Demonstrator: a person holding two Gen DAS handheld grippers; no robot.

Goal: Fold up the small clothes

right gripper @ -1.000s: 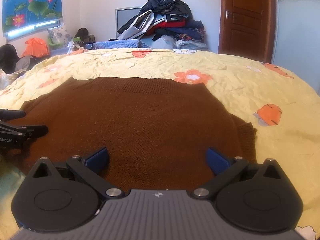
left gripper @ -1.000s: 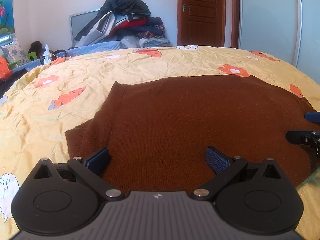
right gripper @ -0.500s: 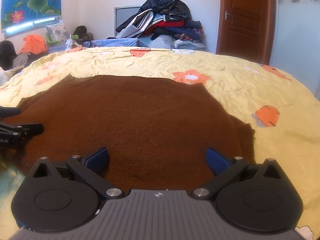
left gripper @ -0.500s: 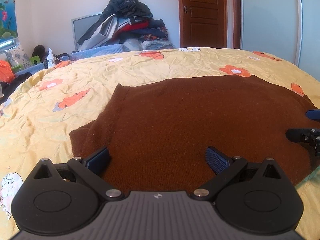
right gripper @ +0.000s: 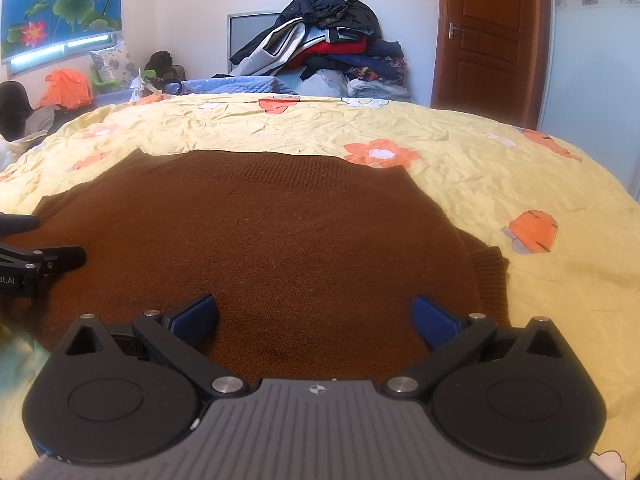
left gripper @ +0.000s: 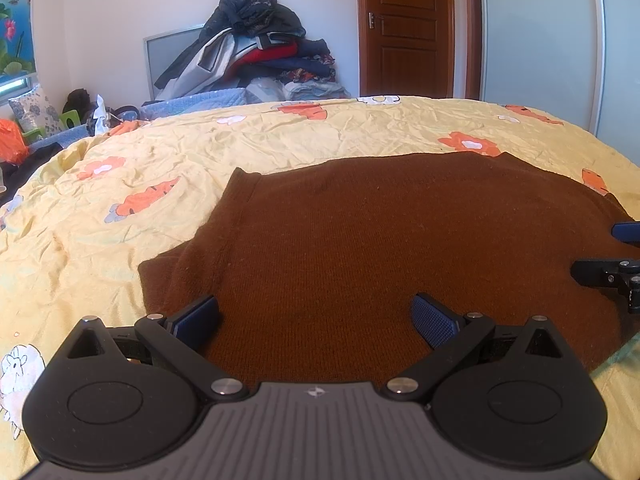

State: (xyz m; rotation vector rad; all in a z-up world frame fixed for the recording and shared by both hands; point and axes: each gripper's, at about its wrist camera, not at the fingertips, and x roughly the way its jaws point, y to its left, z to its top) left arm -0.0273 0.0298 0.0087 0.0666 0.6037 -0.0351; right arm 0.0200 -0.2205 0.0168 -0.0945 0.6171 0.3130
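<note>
Flat brown knit sweater (left gripper: 400, 240), smooth, on yellow bedspread (left gripper: 120, 240)

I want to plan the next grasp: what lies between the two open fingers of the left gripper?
In the left wrist view, only the brown sweater lies between the left gripper's spread fingers; nothing else lies there, and neither pad pinches the knit.

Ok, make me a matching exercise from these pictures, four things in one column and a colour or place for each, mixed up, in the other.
Things:
1. sweater
2. bedspread
3. door
4. pile of clothes

Descriptions:
A. yellow with orange flowers
B. heaped beyond the far edge of the bed
C. plain brown knit, spread flat
D. reddish-brown wood, shut, with a metal handle

Pairs: 1-C, 2-A, 3-D, 4-B
</note>
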